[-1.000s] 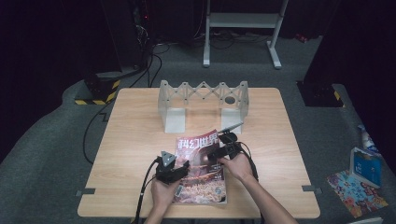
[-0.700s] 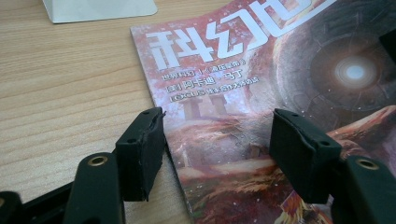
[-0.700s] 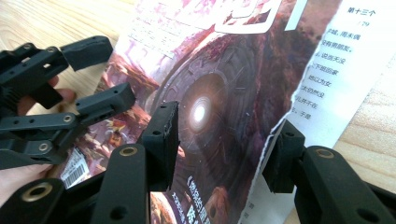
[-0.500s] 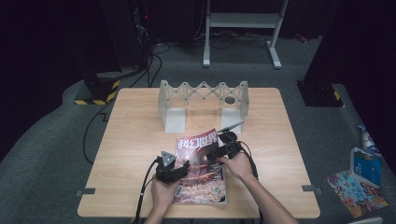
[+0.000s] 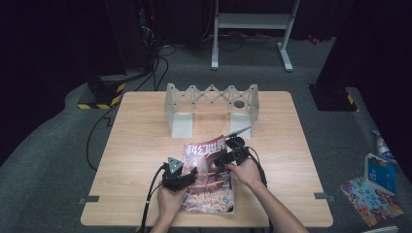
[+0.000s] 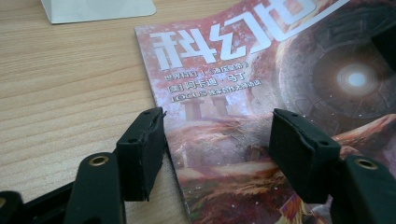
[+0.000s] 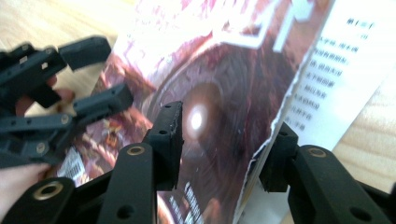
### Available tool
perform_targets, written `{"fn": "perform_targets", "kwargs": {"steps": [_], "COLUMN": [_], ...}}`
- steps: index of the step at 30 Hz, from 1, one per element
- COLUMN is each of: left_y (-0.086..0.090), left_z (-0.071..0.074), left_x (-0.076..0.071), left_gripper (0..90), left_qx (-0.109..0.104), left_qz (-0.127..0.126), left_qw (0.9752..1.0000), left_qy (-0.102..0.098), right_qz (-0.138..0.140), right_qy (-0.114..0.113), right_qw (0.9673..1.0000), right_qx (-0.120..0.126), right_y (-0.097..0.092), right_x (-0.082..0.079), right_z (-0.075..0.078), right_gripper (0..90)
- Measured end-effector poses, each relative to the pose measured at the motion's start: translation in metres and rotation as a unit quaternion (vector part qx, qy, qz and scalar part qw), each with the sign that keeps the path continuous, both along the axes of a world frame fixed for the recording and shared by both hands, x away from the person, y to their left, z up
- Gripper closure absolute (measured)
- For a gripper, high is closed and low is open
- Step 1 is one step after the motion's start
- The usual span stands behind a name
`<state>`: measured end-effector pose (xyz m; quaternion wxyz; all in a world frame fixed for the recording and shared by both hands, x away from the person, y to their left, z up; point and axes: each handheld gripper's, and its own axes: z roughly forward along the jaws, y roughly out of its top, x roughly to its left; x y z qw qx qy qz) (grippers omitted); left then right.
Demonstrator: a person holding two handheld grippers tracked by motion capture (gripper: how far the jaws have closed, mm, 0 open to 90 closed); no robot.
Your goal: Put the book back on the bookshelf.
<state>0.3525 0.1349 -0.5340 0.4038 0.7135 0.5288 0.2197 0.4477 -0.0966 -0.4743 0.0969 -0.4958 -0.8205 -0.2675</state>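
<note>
A magazine (image 5: 209,182) with a red cover (image 6: 233,70) lies on the table's front half. My left gripper (image 5: 190,175) (image 6: 219,126) is open and straddles the left edge, one jaw over bare wood, the other over the cover. My right gripper (image 5: 221,160) (image 7: 229,121) is open at the right edge. Its jaws have just been closing with the lifted cover (image 7: 224,60) between them: one jaw over the cover, one behind its free edge. A white inner page (image 7: 341,70) shows beneath. The left gripper (image 7: 105,74) appears farther off in the right gripper view.
A grey folding rack (image 5: 211,104) stands across the back of the wooden table (image 5: 141,145). On the floor to the right lie a blue box (image 5: 381,172) and a colourful booklet (image 5: 371,201). A metal stand (image 5: 252,22) is behind the table.
</note>
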Motion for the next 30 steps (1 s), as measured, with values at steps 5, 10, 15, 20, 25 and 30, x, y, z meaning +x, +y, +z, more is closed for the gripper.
{"fn": "perform_targets", "kwargs": {"steps": [5,10,15,20,25,30], "left_y": [0.000,0.002,0.003,0.008,0.019,0.026], "left_z": [0.000,0.000,0.002,0.004,0.008,0.008], "left_x": [0.000,0.001,0.003,0.008,0.015,0.018], "left_gripper": [35.9,35.6,32.7,28.4,20.9,17.4], "left_qx": [0.001,-0.002,-0.006,-0.021,-0.063,-0.089], "left_qz": [-0.002,-0.004,-0.015,-0.034,-0.053,-0.060], "left_qw": [1.0000,1.0000,0.9998,0.9988,0.9952,0.9921], "left_qy": [-0.001,0.001,0.010,0.027,0.053,0.065], "right_qz": [-0.003,0.002,0.017,0.034,0.052,0.069], "right_qy": [0.003,-0.005,-0.018,-0.042,-0.065,-0.087], "right_qw": [1.0000,1.0000,0.9997,0.9984,0.9964,0.9937], "right_qx": [-0.006,0.000,0.006,0.014,0.018,0.017], "right_y": [-0.002,-0.002,-0.004,-0.006,-0.007,-0.010], "right_x": [0.001,0.001,0.000,-0.005,-0.009,-0.014], "right_z": [-0.004,-0.003,-0.004,-0.002,0.000,0.006], "right_gripper": [63.3,72.0,80.1,83.4,85.1,86.0]}}
